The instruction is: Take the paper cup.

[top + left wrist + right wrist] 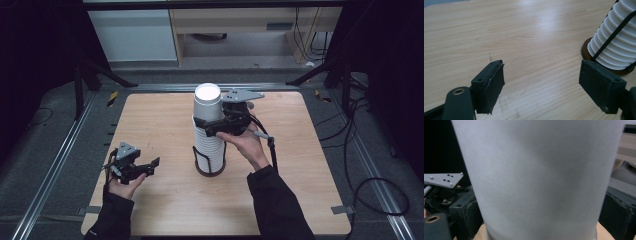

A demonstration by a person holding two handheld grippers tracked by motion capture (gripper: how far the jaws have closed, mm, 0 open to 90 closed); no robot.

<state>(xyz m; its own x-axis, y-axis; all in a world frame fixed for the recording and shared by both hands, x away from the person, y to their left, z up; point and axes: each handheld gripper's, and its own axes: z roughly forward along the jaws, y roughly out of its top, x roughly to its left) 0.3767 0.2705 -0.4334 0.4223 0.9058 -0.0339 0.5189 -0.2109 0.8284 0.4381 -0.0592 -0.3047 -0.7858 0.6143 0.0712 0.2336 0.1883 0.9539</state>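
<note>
Left gripper (pixel 150 167): nearest to us, at the left front of the table (pixel 150 215), held in our left hand (pixel 122 187). In the left gripper view its two black pads (pixel 490 85) stand well apart over bare wood, with nothing between them. It points toward the base of the cup stack.

Table: light wood, a faint pencilled curve on its surface between the left jaws.

Holder (pixel 209 167): a round dark base with thin black wire uprights, at the middle of the table, near the left gripper's right jaw in the left gripper view.

Cup stack (pixel 209 145): white ribbed rims nested one in another, standing upright in the holder.

Right gripper (pixel 216 125): held in our right hand (pixel 247 145), reaching in from the right at the upper part of the stack. Its jaws sit on either side of the top cup, both dark pads (pixel 465 216) against the cup's wall, so we read it as gripping the cup.

Top cup (pixel 207 102): white paper, upright, open mouth upward, rising above the rest of the stack. We cannot tell whether it is lifted clear.
</note>
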